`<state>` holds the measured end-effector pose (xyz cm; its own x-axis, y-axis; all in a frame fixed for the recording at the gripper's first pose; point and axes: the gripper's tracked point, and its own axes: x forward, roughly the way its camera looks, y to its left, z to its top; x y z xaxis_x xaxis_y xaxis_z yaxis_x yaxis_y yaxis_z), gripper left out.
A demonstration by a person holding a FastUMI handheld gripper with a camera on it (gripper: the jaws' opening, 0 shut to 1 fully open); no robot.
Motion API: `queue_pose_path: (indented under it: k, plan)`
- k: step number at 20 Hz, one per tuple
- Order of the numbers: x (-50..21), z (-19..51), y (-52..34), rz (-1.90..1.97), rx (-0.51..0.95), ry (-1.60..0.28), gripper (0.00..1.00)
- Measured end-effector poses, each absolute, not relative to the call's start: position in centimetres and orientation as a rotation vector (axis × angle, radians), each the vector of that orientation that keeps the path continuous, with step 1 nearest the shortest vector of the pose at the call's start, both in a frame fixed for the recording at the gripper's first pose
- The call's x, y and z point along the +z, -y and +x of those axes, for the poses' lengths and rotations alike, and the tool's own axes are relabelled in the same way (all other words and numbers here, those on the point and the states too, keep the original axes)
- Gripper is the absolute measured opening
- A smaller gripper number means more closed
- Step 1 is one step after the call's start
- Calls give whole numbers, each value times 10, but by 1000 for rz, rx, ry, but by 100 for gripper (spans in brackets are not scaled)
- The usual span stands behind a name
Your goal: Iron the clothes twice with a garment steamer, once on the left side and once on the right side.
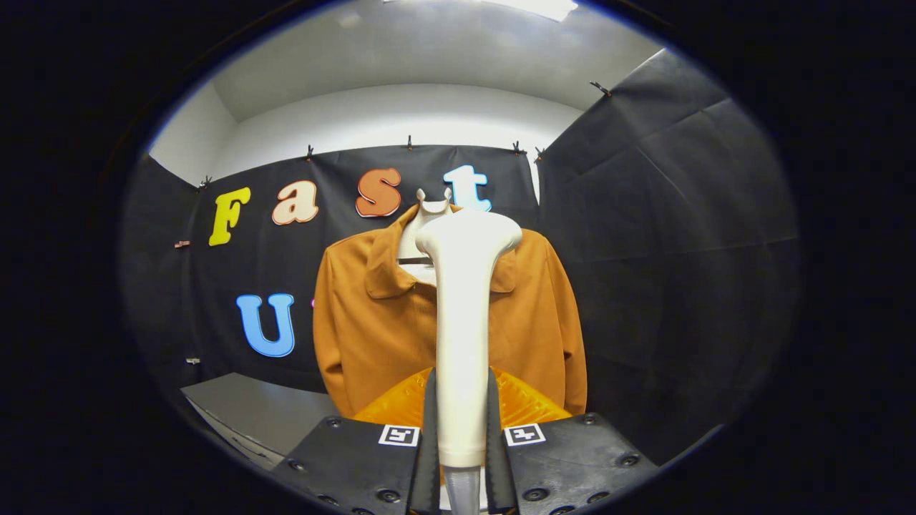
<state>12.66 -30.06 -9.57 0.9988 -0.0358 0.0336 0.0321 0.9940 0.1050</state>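
Gripping the steamer by its handle, the claw has both fingers pressed on the lower shaft, one on each side, so it stands upright between them with its wide head well above the tips. The handle looks smooth, hard and rigid; I judge it fairly light but top-heavy, liable to swivel or slide in a slack hold, so a firm clamp low on the shaft, as now, seems the right place. Beyond the fingers, straight ahead and near, hangs the jacket on a form, facing the claw, its collar level with the steamer's head. The cloth looks soft and limp and should give under a push. A grey table lies ahead and to the left, below the jacket.
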Motion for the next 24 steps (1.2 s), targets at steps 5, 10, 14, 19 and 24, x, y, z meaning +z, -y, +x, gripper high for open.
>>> queue_pose_path:
  k: [5, 10, 14, 19, 24]
  plan:
    - [-125, 153, 317, 124, -23, 1, 29]
    - [-163, 165, 325, 156, -9, -67, 29]
    - [-202, 160, 331, 146, -8, -126, 29]
    - [-256, 143, 336, 150, -4, -202, 29]
    - [-300, 130, 339, 142, -11, -267, 29]
